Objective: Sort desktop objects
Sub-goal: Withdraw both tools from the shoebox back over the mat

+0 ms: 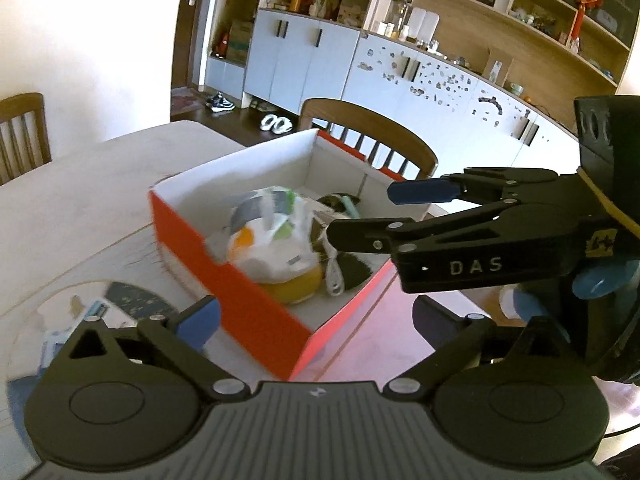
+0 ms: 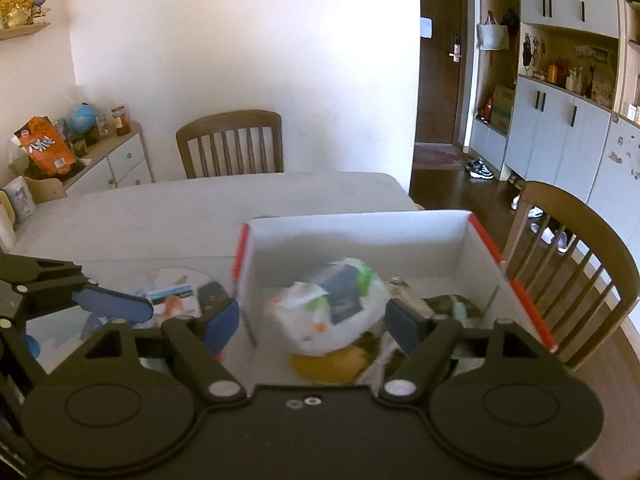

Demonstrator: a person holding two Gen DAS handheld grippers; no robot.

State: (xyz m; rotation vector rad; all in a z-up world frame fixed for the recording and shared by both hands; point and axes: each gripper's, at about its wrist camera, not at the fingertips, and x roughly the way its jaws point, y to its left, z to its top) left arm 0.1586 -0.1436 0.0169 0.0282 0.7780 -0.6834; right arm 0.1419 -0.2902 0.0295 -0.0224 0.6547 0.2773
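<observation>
the white plastic packet lies in the red-sided box, atop a yellow object. left gripper and right gripper both gape, empty. risk: a jaw could snag the box wall. only the right view shows leaflets left on the table.

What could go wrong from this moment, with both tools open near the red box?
1. The white plastic packet sits high on the yellow item and might slide inside the red box.
2. The right tool and left tool are close together above the box and might collide.
3. Items left on the table beside the box might be swept by the left tool.
</observation>
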